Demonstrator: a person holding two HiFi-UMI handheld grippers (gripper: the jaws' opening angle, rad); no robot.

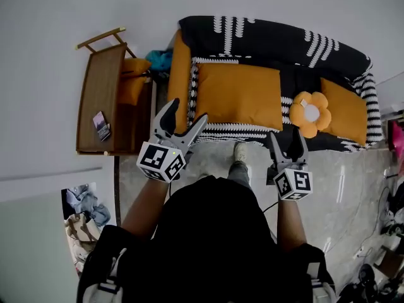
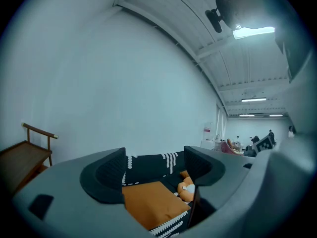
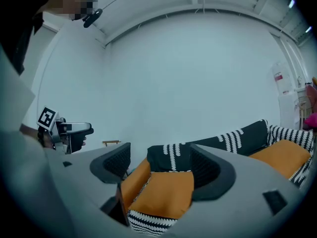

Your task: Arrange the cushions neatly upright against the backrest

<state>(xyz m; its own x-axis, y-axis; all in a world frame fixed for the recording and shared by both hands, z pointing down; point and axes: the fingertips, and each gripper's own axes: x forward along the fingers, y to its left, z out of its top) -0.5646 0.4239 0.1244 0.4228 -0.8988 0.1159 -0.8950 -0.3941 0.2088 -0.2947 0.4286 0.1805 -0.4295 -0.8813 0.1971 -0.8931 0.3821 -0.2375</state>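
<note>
A black sofa with white patterns has its backrest (image 1: 271, 40) at the far side. One large orange cushion (image 1: 240, 96) lies flat on the seat, and a second orange cushion (image 1: 179, 81) stands against the left armrest. A flower-shaped cushion (image 1: 310, 113) and another orange cushion (image 1: 344, 111) lie at the right end. My left gripper (image 1: 187, 110) hovers open at the seat's front left edge, holding nothing. My right gripper (image 1: 286, 133) is open and empty in front of the flower cushion. The flat cushion (image 2: 151, 202) shows between the left jaws, well beyond them, and likewise (image 3: 166, 192) beyond the right jaws.
A wooden side table (image 1: 101, 100) stands left of the sofa with a small card (image 1: 101, 125) on it and a teal cloth (image 1: 161, 59) beside it. A bag of clothes (image 1: 85, 207) sits on the floor at the left. Cables and clutter (image 1: 385, 232) lie at the right.
</note>
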